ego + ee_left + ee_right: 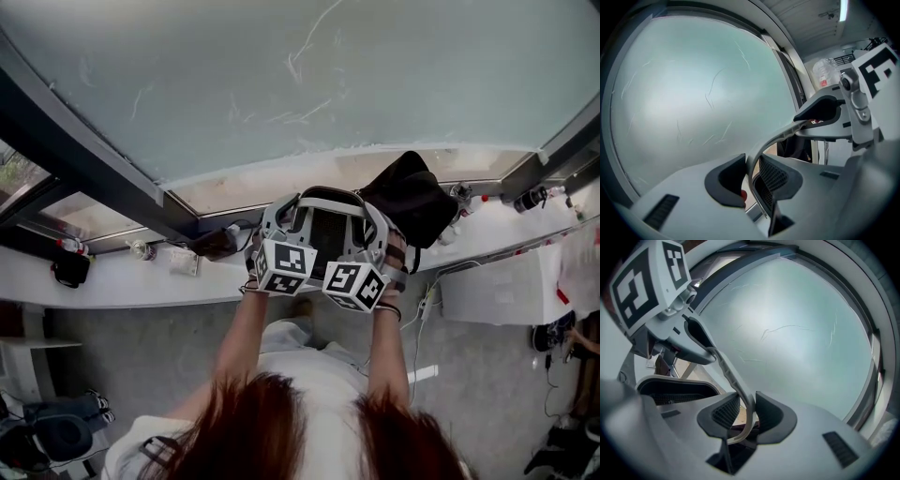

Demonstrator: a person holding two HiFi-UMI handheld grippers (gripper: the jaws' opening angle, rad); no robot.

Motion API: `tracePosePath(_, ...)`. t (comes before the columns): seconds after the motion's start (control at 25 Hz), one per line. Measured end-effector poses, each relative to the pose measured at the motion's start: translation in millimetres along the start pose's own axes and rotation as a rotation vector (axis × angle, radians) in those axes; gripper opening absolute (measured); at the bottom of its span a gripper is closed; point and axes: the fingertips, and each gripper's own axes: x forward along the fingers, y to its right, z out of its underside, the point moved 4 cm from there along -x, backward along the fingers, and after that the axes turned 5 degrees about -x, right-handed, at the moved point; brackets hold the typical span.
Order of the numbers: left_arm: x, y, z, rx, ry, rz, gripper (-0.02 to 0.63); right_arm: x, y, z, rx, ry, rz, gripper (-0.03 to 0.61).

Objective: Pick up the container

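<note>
Lifting the container (326,230) by its handle (780,136)
At frame centre, the thin handle is clamped in both the left tongs (751,183) and the right tongs (746,416); a level, steady raise seems needed next.

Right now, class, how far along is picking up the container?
Done: the left gripper and the right gripper are each shut on the pale curved handle of the container. In hand: it hangs before the window, apparently clear of the sill. Left: little beyond holding it steady.
</note>
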Motion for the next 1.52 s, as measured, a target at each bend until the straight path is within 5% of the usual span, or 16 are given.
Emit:
tracePosePath(0.92,-69,65,-67,0.028,0.106,-0.086,0.098,-93,63,10,-0.010,0.149,0.064,0.117)
tracePosePath(1.52,-122,91,-78,0.052,0.134,-0.141,0.098,-147,66,10,0.037,0.226,0.057,0.118)
